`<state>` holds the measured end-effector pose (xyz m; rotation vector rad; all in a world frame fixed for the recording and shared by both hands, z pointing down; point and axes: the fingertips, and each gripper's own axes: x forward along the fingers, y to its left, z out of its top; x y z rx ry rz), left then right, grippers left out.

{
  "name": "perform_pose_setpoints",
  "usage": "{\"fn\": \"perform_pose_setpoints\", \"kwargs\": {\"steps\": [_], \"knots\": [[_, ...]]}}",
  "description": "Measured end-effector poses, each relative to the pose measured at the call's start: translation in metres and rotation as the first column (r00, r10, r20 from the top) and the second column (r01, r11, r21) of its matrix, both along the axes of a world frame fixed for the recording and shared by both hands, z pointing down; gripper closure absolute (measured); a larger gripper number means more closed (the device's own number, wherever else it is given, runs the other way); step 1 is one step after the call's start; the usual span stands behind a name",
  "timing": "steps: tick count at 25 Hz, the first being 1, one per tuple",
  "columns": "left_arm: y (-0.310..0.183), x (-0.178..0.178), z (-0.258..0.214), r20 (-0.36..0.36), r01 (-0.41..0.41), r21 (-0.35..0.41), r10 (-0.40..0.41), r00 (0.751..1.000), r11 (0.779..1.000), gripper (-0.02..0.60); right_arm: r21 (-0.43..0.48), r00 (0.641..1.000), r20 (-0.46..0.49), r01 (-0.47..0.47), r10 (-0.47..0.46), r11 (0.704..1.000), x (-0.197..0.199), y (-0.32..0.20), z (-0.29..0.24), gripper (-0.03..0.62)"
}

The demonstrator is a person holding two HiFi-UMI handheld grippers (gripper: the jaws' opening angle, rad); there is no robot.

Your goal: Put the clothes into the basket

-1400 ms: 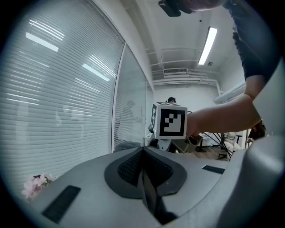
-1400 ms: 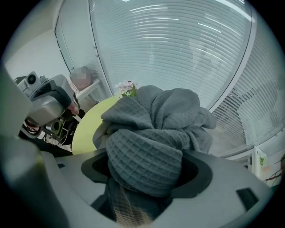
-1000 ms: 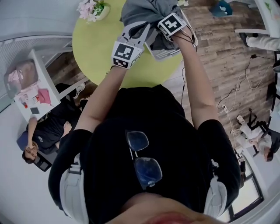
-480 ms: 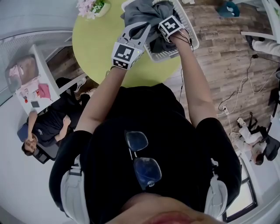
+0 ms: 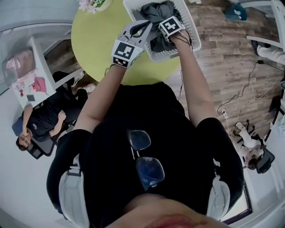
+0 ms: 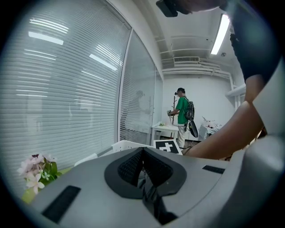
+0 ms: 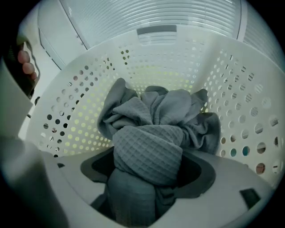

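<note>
A bunched grey waffle-knit garment [image 7: 151, 111] hangs inside the white perforated basket [image 7: 222, 80]. My right gripper [image 7: 149, 164] is shut on a thick wad of it, jaws standing wide around the cloth. In the head view the basket [image 5: 191, 40] stands on the table's near right edge with the grey garment [image 5: 156, 11] in it. My right gripper [image 5: 165, 32] reaches in from above. My left gripper [image 5: 140, 27] is beside it at the basket's left rim. In the left gripper view my left gripper [image 6: 143, 167] is shut, pinching a thin fold of grey cloth.
The basket sits on a round yellow-green table [image 5: 95, 40] with a pot of pink flowers [image 5: 91, 3] at its far side. A person [image 5: 40, 120] sits low on the left by a white shelf. Another person in green [image 6: 181, 111] stands across the room. Cables lie on the wooden floor [image 5: 231, 67].
Both grippers have come down with the grey garment, which now lies lower inside the basket. More of the basket's rim shows than before.
</note>
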<state>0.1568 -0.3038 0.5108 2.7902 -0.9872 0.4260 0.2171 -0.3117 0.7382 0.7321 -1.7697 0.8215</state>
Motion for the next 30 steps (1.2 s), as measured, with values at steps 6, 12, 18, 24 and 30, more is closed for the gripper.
{"fn": "perform_pose_setpoints", "kwargs": {"steps": [6,12,18,24,30], "knots": [[0.003,-0.004,0.001,0.004,0.024,-0.003,-0.024,1.000,1.000,0.571,0.087,0.999,0.039,-0.019,0.016,0.996,-0.001,-0.013,-0.031,0.210],[0.010,-0.008,-0.009,-0.009,0.041,0.011,-0.041,0.999,0.999,0.571,0.181,0.997,0.081,-0.021,0.007,0.983,-0.001,-0.017,-0.081,0.210],[0.029,-0.017,-0.028,-0.024,-0.008,0.032,0.009,1.000,0.999,0.572,0.308,0.991,0.134,-0.054,0.013,0.950,-0.010,-0.004,-0.145,0.210],[0.056,-0.036,-0.062,-0.077,-0.041,0.064,0.046,0.996,0.997,0.572,0.518,0.936,0.349,-0.149,-0.049,0.842,-0.032,0.024,-0.229,0.210],[0.084,-0.056,-0.093,-0.113,-0.079,0.116,0.092,0.989,0.990,0.571,0.671,0.914,0.383,-0.178,-0.131,0.720,-0.052,0.071,-0.285,0.210]]}}
